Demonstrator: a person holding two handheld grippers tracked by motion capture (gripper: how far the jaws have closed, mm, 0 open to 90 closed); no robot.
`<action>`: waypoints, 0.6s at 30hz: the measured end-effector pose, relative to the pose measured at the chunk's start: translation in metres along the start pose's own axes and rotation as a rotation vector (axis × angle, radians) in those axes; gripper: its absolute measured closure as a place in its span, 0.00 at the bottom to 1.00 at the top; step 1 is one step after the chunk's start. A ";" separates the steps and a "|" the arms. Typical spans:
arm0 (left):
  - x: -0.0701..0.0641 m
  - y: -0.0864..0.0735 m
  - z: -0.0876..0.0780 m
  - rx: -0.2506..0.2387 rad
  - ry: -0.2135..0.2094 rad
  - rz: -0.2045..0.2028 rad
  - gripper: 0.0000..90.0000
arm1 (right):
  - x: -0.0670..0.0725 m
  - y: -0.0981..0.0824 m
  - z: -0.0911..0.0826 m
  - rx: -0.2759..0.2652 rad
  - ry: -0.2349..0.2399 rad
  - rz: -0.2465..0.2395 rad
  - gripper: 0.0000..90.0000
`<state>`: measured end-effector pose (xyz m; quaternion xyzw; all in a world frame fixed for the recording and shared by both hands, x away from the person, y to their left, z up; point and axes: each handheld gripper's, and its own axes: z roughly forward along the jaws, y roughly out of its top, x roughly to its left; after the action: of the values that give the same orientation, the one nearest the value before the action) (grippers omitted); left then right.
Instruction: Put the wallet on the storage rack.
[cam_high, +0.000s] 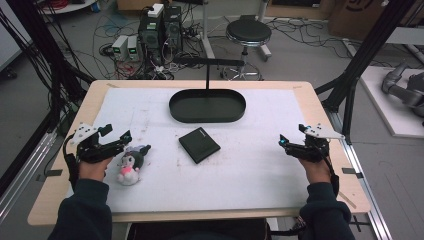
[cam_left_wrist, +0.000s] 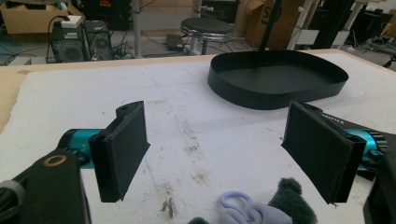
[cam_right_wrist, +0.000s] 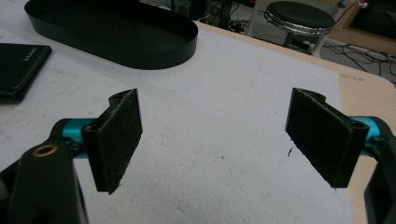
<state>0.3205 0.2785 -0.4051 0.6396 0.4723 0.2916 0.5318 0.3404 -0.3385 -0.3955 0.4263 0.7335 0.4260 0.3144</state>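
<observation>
Plush toy (cam_high: 131, 164) is lying on the white mat (cam_high: 240, 175) near the left front of the counter (cam_high: 320, 107), just beside the left tool (cam_high: 116, 135), so that looks like the thing about to get picked up. In the left gripper view its fuzzy dark ear and a pale purple bit (cam_left_wrist: 261, 207) poke up between the jaws at the bottom edge. That tool is spread wide with nothing in it. Right tool (cam_high: 292, 137) is over at the right side, also wide open and empty, well apart from everything.

My take on doing the grab well: drop the left tool lower so the pads straddle the toy's body, not just an ear, then close gently since it's soft and will squash. The black oval tray (cam_high: 207, 106) at the back seems the likely drop spot.

Between toy and tray sits a flat black case (cam_high: 199, 144). It has small pale lettering near one edge (cam_right_wrist: 29, 52) in the right gripper view, too blurry for me to read. No other labels I can make out.
</observation>
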 end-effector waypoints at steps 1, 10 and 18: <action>0.000 0.000 0.000 0.002 0.001 -0.001 0.24 | 0.000 0.000 0.000 0.005 0.003 0.004 0.21; 0.001 -0.002 0.001 0.011 0.011 0.003 0.24 | 0.000 -0.001 0.004 0.022 0.027 0.010 0.21; 0.002 -0.002 -0.004 0.004 0.022 0.001 0.25 | 0.023 0.007 0.011 0.021 0.086 -0.040 0.22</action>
<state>0.3167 0.2816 -0.4060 0.6377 0.4782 0.2979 0.5252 0.3423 -0.3118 -0.3962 0.3960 0.7593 0.4296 0.2866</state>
